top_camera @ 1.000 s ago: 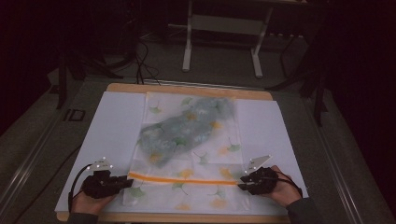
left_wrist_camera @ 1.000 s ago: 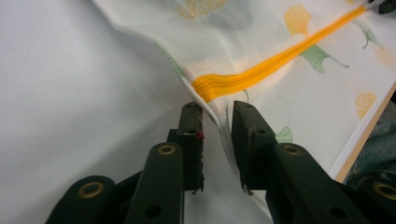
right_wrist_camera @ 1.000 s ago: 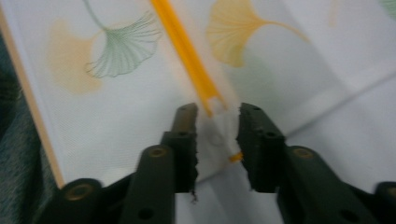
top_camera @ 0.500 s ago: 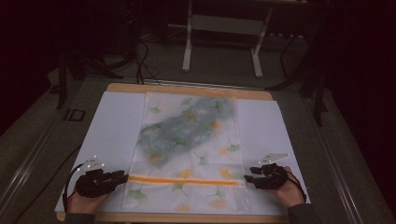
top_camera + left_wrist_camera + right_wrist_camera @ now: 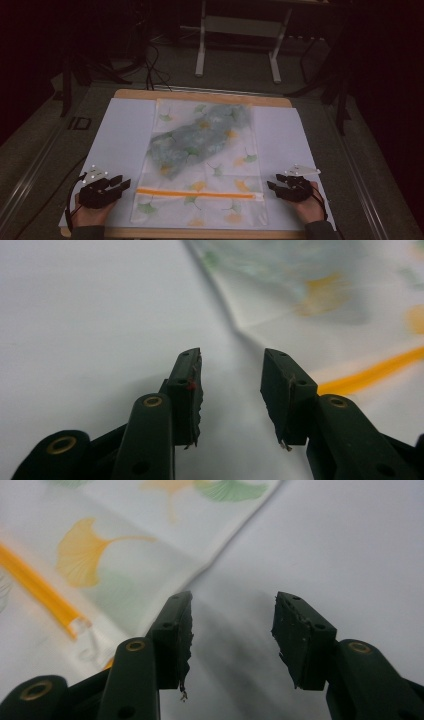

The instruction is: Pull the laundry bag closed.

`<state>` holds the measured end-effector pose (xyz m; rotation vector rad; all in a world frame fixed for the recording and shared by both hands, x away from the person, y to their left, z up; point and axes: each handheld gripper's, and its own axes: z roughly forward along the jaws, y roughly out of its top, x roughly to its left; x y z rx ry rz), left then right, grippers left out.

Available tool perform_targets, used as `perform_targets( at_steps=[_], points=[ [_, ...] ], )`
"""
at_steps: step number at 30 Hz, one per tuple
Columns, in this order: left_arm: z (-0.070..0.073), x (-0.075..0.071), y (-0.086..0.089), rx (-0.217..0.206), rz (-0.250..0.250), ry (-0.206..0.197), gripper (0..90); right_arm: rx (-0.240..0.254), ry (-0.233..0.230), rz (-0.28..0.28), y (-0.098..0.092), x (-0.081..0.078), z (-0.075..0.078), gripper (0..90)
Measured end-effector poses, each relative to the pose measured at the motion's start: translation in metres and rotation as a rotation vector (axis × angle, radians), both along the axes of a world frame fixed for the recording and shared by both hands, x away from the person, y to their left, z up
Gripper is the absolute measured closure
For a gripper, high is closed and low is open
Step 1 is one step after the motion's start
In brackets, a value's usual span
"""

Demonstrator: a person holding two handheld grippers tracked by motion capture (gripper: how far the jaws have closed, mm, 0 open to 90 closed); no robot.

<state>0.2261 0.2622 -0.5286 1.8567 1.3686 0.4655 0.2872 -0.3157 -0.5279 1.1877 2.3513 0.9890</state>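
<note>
While the printed bag (image 5: 200, 165) lies flat on the white sheet (image 5: 125, 130) that covers the wooden surface (image 5: 200, 95), its long axis runs from the person's edge toward the far edge, with the orange zip strip (image 5: 195, 193) crossing it sideways near the person's end. It is a thin, translucent plastic pouch, rectangular, printed with green and yellow fan-shaped leaves, and its skin looks smooth and slightly glossy. Inside it, toward the far half, sits a crumpled grey-green bundle (image 5: 200, 137) with a soft, wrinkled texture, lying slantwise from the near left to the far right corner; what it is made of cannot be told. The left claw (image 5: 120, 184) rests just off the bag's left edge at the level of the strip, its jaws apart after having just been opening, with nothing between them; the left gripper view shows bare white sheet in the gap (image 5: 230, 390). The right claw (image 5: 272, 182) rests just off the bag's right edge, jaws likewise spread wide after opening, with bare sheet between them (image 5: 232, 630) and the bag's corner beside one jaw.
</note>
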Motion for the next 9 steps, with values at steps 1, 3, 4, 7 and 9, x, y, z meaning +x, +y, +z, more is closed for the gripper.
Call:
perform_targets(
  at_steps=[1, 3, 4, 7, 9],
  points=[
    [-0.0013, 0.0022, 0.0003, 0.013, 0.017, 0.002, 58.5, 0.006, -0.014, -0.014, -0.0014, -0.0001, -0.0003, 49.7],
    [-0.0044, 0.0068, 0.0011, 0.038, 0.047, -0.002, 56.2, 0.020, -0.033, -0.042, -0.0038, -0.0006, -0.0016, 49.0],
    [-0.0058, 0.0081, 0.0011, 0.038, 0.054, -0.003, 55.9, 0.022, -0.031, -0.050, -0.0044, -0.0007, -0.0023, 48.8],
    [-0.0088, 0.0108, 0.0032, 0.046, 0.076, 0.004, 53.0, 0.005, -0.032, -0.071, -0.0045, -0.0001, -0.0054, 47.4],
    [-0.0111, 0.0119, 0.0040, 0.059, 0.112, 0.006, 47.2, -0.015, -0.038, -0.081, -0.0034, 0.0004, -0.0075, 44.9]
  ],
)
